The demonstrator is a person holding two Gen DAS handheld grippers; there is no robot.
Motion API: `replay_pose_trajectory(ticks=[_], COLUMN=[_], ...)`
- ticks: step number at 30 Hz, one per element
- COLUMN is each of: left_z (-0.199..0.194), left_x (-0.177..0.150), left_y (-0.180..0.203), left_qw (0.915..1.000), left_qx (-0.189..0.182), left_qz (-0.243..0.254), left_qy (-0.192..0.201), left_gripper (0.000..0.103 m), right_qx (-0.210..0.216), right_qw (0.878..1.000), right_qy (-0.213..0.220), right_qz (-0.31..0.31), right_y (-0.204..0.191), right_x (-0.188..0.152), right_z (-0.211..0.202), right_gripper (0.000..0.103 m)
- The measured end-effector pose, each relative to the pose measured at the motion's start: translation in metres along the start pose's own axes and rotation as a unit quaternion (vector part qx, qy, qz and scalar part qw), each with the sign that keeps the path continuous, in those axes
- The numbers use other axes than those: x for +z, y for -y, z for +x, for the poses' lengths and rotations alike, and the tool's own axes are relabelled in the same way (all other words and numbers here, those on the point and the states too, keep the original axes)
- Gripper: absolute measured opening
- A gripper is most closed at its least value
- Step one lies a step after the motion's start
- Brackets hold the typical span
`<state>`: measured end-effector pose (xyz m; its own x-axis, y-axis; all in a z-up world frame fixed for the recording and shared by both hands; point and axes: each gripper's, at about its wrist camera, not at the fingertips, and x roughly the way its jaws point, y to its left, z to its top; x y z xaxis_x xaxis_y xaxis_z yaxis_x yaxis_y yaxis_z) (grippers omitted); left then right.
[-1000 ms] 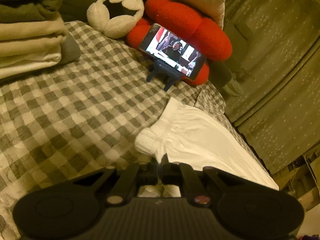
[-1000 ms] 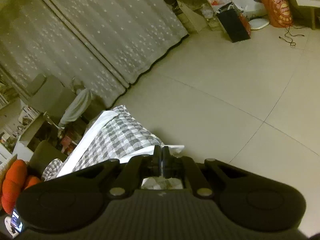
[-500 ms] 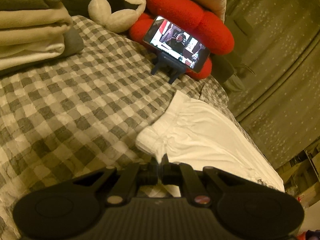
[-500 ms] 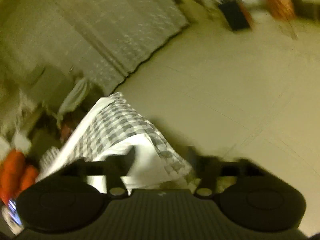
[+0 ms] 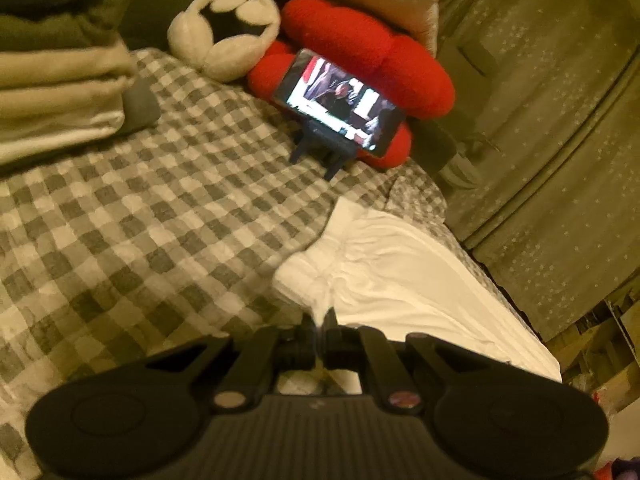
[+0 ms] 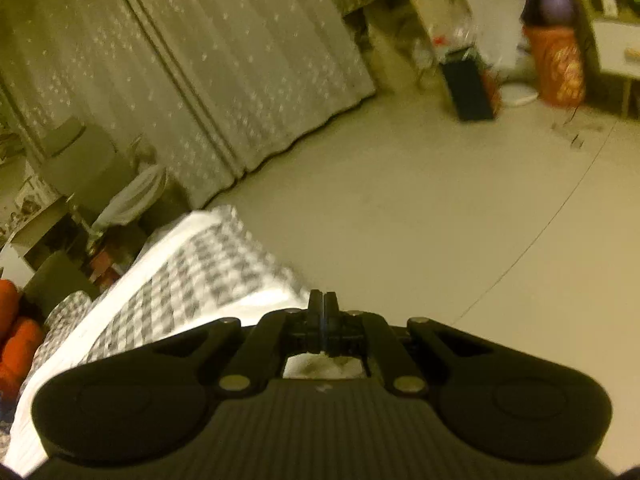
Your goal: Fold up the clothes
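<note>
Folded stack (image 5: 56, 92) — far left of the phone (image 5: 340, 104), on the checked bedspread (image 5: 140, 240). White garment (image 5: 400, 276): below and right of the phone, along the bed edge. Left gripper (image 5: 320, 320): clenched on a pinch of its bunched hem. Right gripper (image 6: 320, 312): jaws pressed together at the garment's far edge; cloth between them cannot be told. Step, judged: garment held for folding — next calls for both ends carried over together.
</note>
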<state>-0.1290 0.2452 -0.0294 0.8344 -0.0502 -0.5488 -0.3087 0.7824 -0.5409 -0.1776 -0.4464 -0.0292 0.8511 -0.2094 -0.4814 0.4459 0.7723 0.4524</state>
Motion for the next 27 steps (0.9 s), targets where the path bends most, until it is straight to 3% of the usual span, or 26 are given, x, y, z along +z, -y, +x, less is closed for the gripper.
replay_pose_trajectory(ticks=[3, 5, 6, 8, 9, 11, 12, 20, 21, 22, 23, 27], left_z=[0.008, 0.016, 0.018, 0.020, 0.020, 0.020, 0.019, 0.023, 0.023, 0.023, 0.022, 0.017], left_x=[-0.003, -0.005, -0.007, -0.009, -0.010, -0.010, -0.010, -0.010, -0.010, -0.010, -0.010, -0.008], left_y=[-0.003, -0.007, -0.008, -0.011, -0.012, -0.012, -0.011, -0.008, -0.008, -0.008, -0.008, -0.005], left_qw=[0.9999, 0.9998, 0.9997, 0.9997, 0.9997, 0.9997, 0.9997, 0.9996, 0.9996, 0.9996, 0.9996, 0.9998], left_qx=[0.008, 0.013, 0.016, 0.019, 0.019, 0.019, 0.019, 0.025, 0.025, 0.025, 0.025, 0.020], left_qz=[0.002, -0.001, -0.001, -0.004, -0.006, -0.007, -0.005, 0.001, 0.000, 0.001, 0.002, 0.005], left_qy=[-0.007, -0.015, -0.017, -0.017, -0.017, -0.015, -0.013, -0.013, -0.013, -0.013, -0.012, -0.006], left_gripper=[0.002, 0.002, 0.002, 0.003, 0.003, 0.003, 0.003, 0.003, 0.003, 0.003, 0.003, 0.003], right_qx=[-0.006, 0.001, 0.012, 0.038, 0.049, 0.058, 0.061, 0.073, 0.076, 0.079, 0.077, 0.049], right_qw=[1.000, 1.000, 0.999, 0.996, 0.994, 0.994, 0.993, 0.988, 0.988, 0.988, 0.990, 0.998], right_qy=[0.002, -0.025, -0.043, -0.068, -0.074, -0.076, -0.077, -0.111, -0.107, -0.101, -0.091, -0.040], right_qz=[-0.003, -0.001, 0.012, 0.045, 0.058, 0.060, 0.060, 0.078, 0.080, 0.081, 0.071, 0.021], right_y=[0.009, 0.014, 0.017, 0.022, 0.024, 0.022, 0.020, 0.007, 0.006, 0.005, 0.002, -0.012], right_x=[-0.001, -0.007, -0.011, -0.015, -0.017, -0.018, -0.018, -0.022, -0.021, -0.019, -0.018, -0.010], right_z=[-0.007, 0.004, 0.013, 0.026, 0.028, 0.030, 0.031, 0.049, 0.049, 0.048, 0.045, 0.028], right_gripper=[0.001, 0.001, 0.011, 0.017, 0.032, 0.049, 0.049, 0.049, 0.043, 0.029, 0.003, 0.002])
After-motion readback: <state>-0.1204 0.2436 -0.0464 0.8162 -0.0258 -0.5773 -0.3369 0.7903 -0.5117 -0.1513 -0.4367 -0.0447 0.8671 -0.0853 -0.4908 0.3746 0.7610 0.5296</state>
